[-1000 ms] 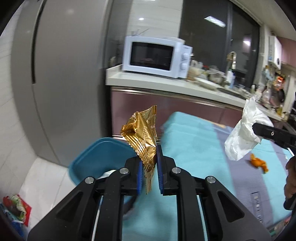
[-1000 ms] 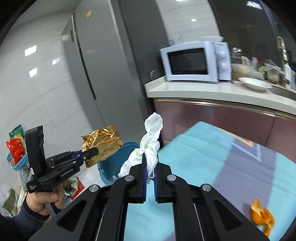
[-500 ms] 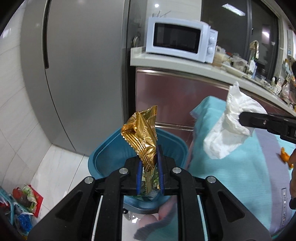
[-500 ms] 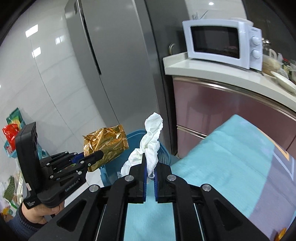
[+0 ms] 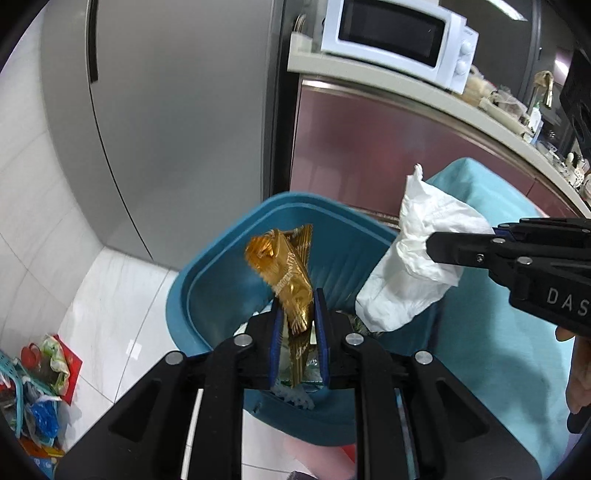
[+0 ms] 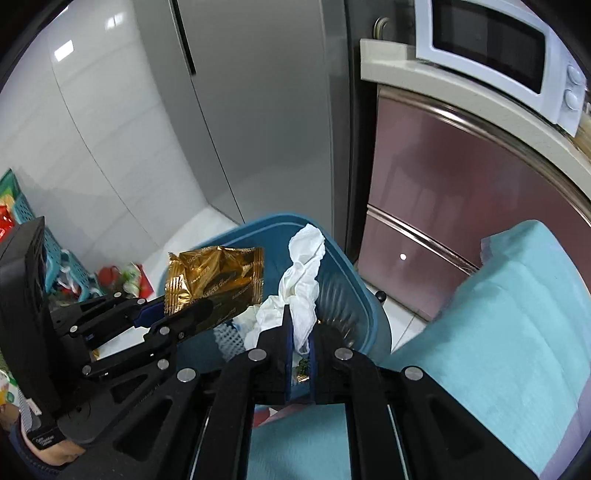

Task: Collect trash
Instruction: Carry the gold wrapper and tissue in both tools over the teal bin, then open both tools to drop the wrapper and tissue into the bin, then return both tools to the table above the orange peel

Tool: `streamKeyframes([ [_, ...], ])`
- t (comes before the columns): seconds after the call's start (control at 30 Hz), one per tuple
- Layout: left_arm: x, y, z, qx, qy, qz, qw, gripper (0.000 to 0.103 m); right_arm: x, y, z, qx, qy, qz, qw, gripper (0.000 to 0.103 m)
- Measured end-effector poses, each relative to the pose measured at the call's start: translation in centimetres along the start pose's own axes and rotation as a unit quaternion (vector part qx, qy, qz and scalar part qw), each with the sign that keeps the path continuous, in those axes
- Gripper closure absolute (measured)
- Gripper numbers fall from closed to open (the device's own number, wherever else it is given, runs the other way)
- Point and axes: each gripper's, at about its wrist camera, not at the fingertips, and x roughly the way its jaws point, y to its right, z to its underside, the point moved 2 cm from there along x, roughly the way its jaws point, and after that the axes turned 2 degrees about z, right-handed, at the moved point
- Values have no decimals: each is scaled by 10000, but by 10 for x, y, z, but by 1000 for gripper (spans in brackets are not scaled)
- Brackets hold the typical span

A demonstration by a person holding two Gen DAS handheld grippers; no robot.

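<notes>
Clutter at the far left, a basket [image 6: 55,258] and some red and green packets [image 5: 51,363] on the floor, is cut by the frame edge and too small to sort out. Next to it, in the right wrist view, only a sleeve cuff and part of the hand [image 6: 48,448] holding the left gripper [image 6: 181,314] show. Its fingers [image 5: 276,325] grip the lower end of a gold foil wrapper [image 5: 288,273], with a narrow gap showing beside the foil; the wrapper stands up above the fingertips, tilted left, over the open blue bin [image 5: 207,266]. What lies in the bin's bottom is mostly hidden behind both grippers; only bits of white mesh and green show. To the right, the right gripper [image 6: 298,332] has its fingers closed on a crumpled white tissue [image 6: 301,280], which rises twisted above the tips and also spills out to their left, hanging over the bin's right side. Rightmost, the teal-covered surface [image 6: 498,332] runs out of frame, and the microwave [image 5: 399,33] above is cropped at the top
</notes>
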Motion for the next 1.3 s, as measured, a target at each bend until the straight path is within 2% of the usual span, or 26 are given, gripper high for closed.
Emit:
streamKeyframes([
  [0.07,8,-2,0,-24,-37,-23,10000,80,9,-4,0,-35,-109,21,9999,92],
  [0.2,19,-3,0,-75,-62,-19,10000,69,21,-7,4,-54,-222,56,9997,89],
  [0.27,21,-2,-1,-91,-25,-22,10000,60,25,-4,4,4,-239,9,9997,75],
  [0.53,7,3,1,-41,161,-34,9999,46,16,12,12,265,-62,-74,9996,73],
  [0.7,-15,16,-2,93,392,-10,9992,36,-15,27,18,476,297,-107,9984,67],
  [0.8,-31,29,-4,228,529,19,9983,24,-39,38,24,590,559,-78,9967,60],
  [0.9,-49,44,-5,376,701,47,9968,19,-63,46,32,678,816,-17,9944,52],
  [1.07,-81,69,-3,536,952,130,9939,6,-99,51,50,739,1256,97,9893,31],
  [1.3,-119,95,8,665,1175,319,9903,6,-146,49,84,802,1729,221,9814,17],
])
